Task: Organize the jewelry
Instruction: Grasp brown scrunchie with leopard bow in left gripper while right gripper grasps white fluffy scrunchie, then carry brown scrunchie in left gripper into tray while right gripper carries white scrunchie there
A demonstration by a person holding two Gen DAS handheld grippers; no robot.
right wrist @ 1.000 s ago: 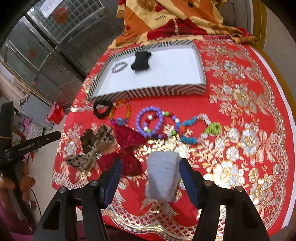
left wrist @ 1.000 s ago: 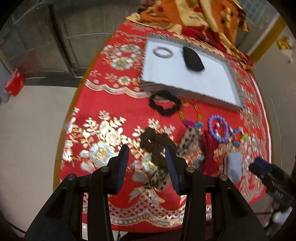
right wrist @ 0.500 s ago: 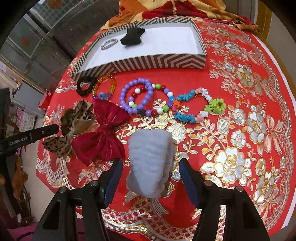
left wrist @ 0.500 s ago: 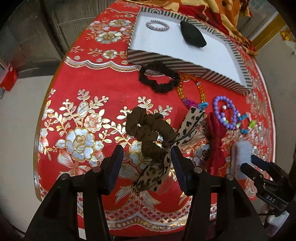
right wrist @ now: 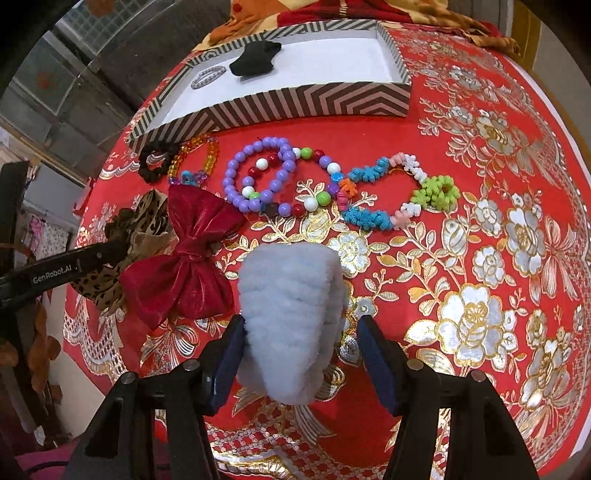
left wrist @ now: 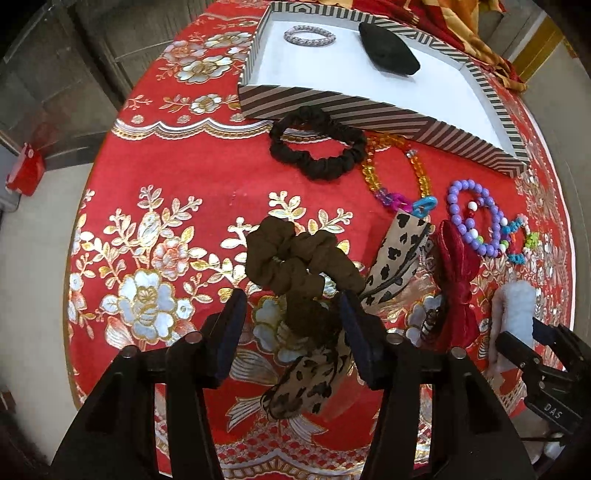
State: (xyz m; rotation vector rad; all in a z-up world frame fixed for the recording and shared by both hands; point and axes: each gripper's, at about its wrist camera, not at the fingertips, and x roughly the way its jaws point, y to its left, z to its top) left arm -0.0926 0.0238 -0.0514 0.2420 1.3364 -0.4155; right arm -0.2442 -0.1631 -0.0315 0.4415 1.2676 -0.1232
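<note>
The left gripper (left wrist: 291, 332) points steeply down at the desk (left wrist: 207, 177), which is covered in a red cloth with gold and silver flowers. Its jaws have just been closing and stand part open around the lower end of a brown scrunchie (left wrist: 295, 266); the right pad lies against the fabric, the left pad stands clear of it. Under the scrunchie and just ahead of the gripper lies a leopard-print bow (left wrist: 395, 258), one tail running back below the jaws. To the right of that sits a red velvet bow (left wrist: 456, 284).

The right gripper (right wrist: 301, 343) also points down, its jaws just having been closing, at a medium width about a fluffy pale-blue hair clip (right wrist: 291, 314). The left pad touches the fluff; a small gap shows at the right pad. The red bow lies just left of this gripper.

Farther ahead lie a purple bead bracelet (right wrist: 255, 181), joined to a string of mixed beads, and to its right a blue, pink and green strand (right wrist: 391, 192). An amber bead bracelet (left wrist: 395, 173) and a black scrunchie (left wrist: 317, 147) lie beyond the left gripper, touching the front wall of a striped tray (left wrist: 369, 114). In the tray, farthest off, rest a silver bangle (left wrist: 309, 36) and a black hair piece (left wrist: 388, 55), apart from each other.
</note>
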